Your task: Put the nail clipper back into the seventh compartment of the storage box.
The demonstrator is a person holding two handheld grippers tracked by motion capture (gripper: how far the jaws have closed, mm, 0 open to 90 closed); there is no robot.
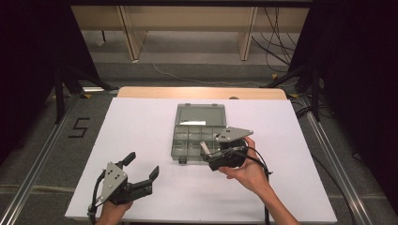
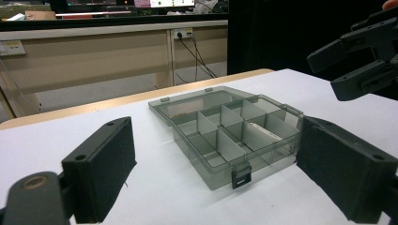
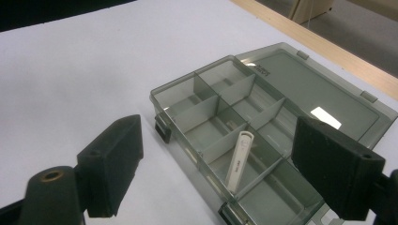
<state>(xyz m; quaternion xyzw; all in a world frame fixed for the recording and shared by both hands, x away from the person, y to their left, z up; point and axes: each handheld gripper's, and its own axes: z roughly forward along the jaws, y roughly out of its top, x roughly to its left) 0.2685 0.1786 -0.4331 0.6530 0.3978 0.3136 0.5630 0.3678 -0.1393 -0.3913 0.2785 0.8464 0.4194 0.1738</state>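
Both grippers have their jaws spread and hold nothing: the right gripper [image 1: 213, 152] above the box's right side, the left gripper [image 1: 141, 165] over the white table [image 1: 141, 117]. The translucent grey plastic box [image 3: 220, 117] lies open with its lid flat behind it. A slim white stick [image 3: 239, 161] leans in one compartment, its long axis slanted against a divider.

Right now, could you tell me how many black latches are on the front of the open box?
2: one latch sits at one end of the box's front wall, the other latch near the opposite end, partly cut off by the picture's edge.
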